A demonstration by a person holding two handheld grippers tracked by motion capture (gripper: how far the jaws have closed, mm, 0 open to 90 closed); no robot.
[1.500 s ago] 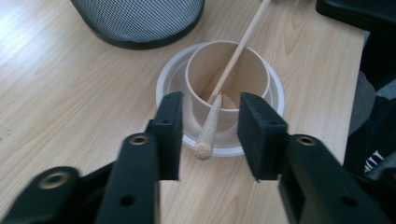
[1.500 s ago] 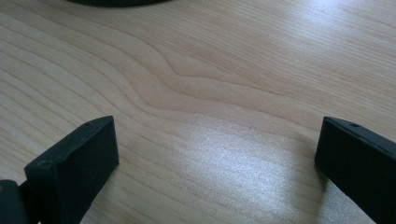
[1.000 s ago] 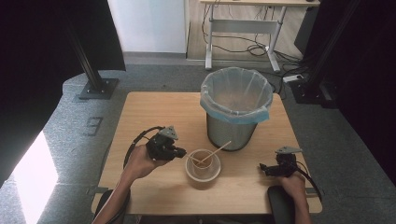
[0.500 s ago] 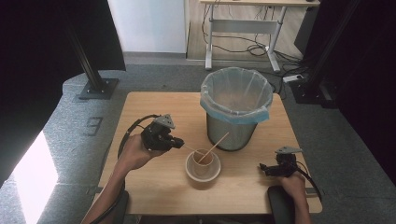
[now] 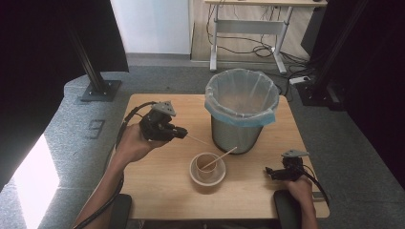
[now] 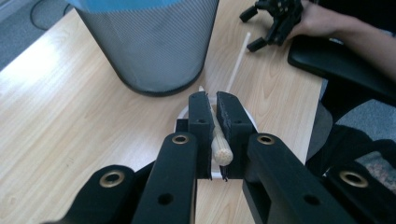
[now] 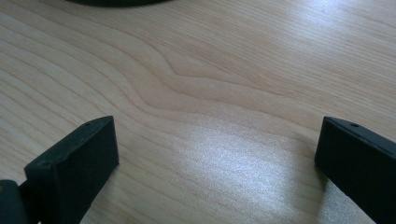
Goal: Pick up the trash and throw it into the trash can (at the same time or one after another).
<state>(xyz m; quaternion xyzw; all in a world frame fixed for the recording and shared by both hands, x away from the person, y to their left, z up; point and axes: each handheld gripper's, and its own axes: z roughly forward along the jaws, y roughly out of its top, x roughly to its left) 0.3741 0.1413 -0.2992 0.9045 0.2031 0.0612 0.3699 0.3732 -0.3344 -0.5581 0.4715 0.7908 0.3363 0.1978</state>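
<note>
**Left jaws clamped on wooden stick; bin beyond and to one side of the tips**

High view. The left gripper [image 5: 181, 133] is held above the light wooden table [image 5: 157, 191], its jaws closed on a thin pale wooden stick [image 5: 197, 140]. The stick's long axis runs on from the jaw tips toward the grey wire-mesh bin with a blue-edged clear liner [image 5: 241, 129]. The bin's open mouth lies ahead of the tips and higher than them; no contents can be made out through the liner. Below and just ahead of the tips a tan paper cup with a white rim [image 5: 207, 177] is noted, with a second wooden stick [image 5: 218, 158] leaning in it. The right gripper [image 5: 270, 172] rests near the table's edge, well apart from cup and bin. The left hand is judged the nearer.

Left gripper view. The stick [image 6: 218, 142] is seen pinched between the pads, its cut end toward the camera. The cup rim [image 6: 183, 113] sits directly under the left gripper [image 6: 212, 100]. The bin [image 6: 149, 42] stands beyond, off to one side.

Right gripper view. The right gripper [image 7: 218, 126] has its jaws wide apart with nothing between them, over bare table [image 7: 210, 70].
</note>
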